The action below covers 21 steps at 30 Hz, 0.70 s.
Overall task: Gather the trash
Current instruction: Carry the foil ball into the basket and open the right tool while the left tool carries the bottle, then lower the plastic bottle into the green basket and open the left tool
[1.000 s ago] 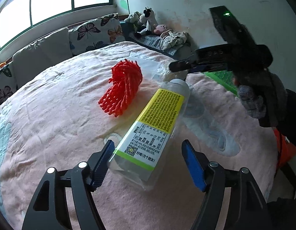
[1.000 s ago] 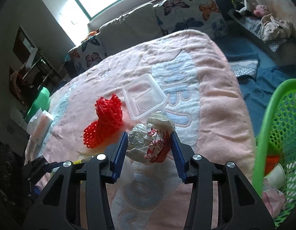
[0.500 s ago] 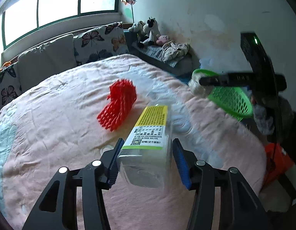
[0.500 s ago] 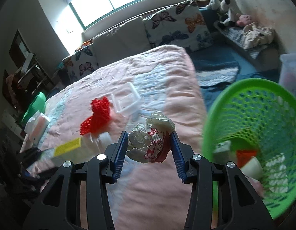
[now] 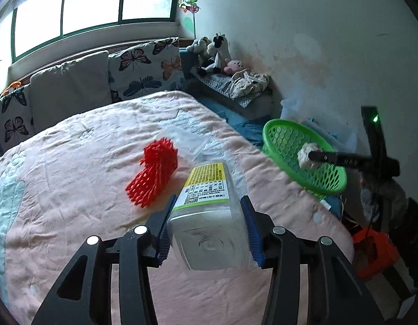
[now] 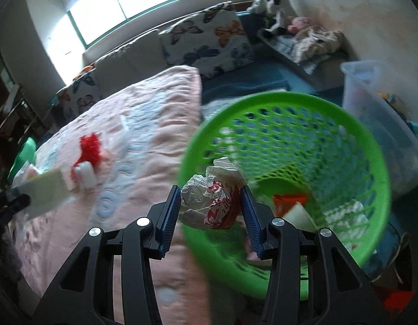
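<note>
My left gripper (image 5: pixel 207 211) is shut on a clear plastic bottle (image 5: pixel 209 211) with a yellow and white label, held above the pink bed cover (image 5: pixel 73 162). A red foam net (image 5: pixel 154 173) and a clear plastic tray (image 5: pixel 187 140) lie on the bed beyond it. My right gripper (image 6: pixel 210 203) is shut on a crumpled white and red paper wrapper (image 6: pixel 211 200), held over the rim of the green mesh basket (image 6: pixel 344 140). The basket (image 5: pixel 276 127) holds several pieces of trash. The wrapper (image 5: pixel 306 155) also shows in the left wrist view, over the basket.
The basket stands off the bed's right edge. A clear plastic bin (image 6: pixel 376 103) stands behind it. An orange stool (image 5: pixel 374 254) is on the floor at the right. Butterfly pillows (image 5: pixel 143 67) and stuffed toys (image 5: pixel 217 51) line the far wall.
My left gripper closed on the bottle and lifted it off the bed. My right gripper carried the wrapper from the bed to above the basket.
</note>
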Available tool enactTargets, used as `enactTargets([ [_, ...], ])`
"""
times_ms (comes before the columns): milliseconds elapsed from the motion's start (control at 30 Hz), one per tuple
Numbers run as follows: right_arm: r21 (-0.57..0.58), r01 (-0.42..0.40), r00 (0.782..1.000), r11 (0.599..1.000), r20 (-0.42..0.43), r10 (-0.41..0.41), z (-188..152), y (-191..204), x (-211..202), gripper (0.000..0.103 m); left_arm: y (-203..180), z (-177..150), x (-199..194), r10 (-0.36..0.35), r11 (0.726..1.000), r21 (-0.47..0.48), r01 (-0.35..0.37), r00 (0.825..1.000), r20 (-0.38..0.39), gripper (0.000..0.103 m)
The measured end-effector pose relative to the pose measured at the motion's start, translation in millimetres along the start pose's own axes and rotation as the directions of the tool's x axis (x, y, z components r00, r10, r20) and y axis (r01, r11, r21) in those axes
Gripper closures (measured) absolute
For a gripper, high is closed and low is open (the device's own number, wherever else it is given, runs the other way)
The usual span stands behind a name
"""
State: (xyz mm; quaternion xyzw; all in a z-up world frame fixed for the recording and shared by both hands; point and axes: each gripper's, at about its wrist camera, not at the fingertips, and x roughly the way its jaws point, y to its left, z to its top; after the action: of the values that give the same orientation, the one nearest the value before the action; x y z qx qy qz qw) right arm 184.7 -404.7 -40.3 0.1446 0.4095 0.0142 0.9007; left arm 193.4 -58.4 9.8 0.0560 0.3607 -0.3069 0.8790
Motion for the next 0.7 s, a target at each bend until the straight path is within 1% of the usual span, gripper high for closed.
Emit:
enactTargets([
  [133, 0.029, 0.041, 0.999, 0.999, -0.003, -0.041, -1, -21, 1, 0.053, -10, 12, -3, -0.021, 1.0, 0.002, 0.02, 1.0, 0.02, 0.058],
  [300, 0.067, 0.059, 0.998, 0.996, 0.002, -0.059, -2, -39, 3, 0.053, -31, 31, -5, -0.05, 0.999, 0.024, 0.049, 0.998, 0.049, 0.058],
  [367, 0.074, 0.061, 0.998, 0.995, 0.003, -0.062, -3, -45, 3, 0.05, -42, 38, -3, -0.061, 0.998, 0.037, 0.059, 0.997, 0.055, 0.058],
  [500, 0.086, 0.064, 0.998, 0.994, 0.006, -0.065, -4, -54, 1, 0.048, -62, 51, 3, -0.081, 0.995, 0.064, 0.078, 0.995, 0.06, 0.058],
  [700, 0.101, 0.038, 0.998, 0.994, 0.037, -0.041, -6, -63, -15, 0.048, -88, 66, 24, -0.112, 0.991, 0.083, 0.108, 0.993, 0.041, 0.058],
])
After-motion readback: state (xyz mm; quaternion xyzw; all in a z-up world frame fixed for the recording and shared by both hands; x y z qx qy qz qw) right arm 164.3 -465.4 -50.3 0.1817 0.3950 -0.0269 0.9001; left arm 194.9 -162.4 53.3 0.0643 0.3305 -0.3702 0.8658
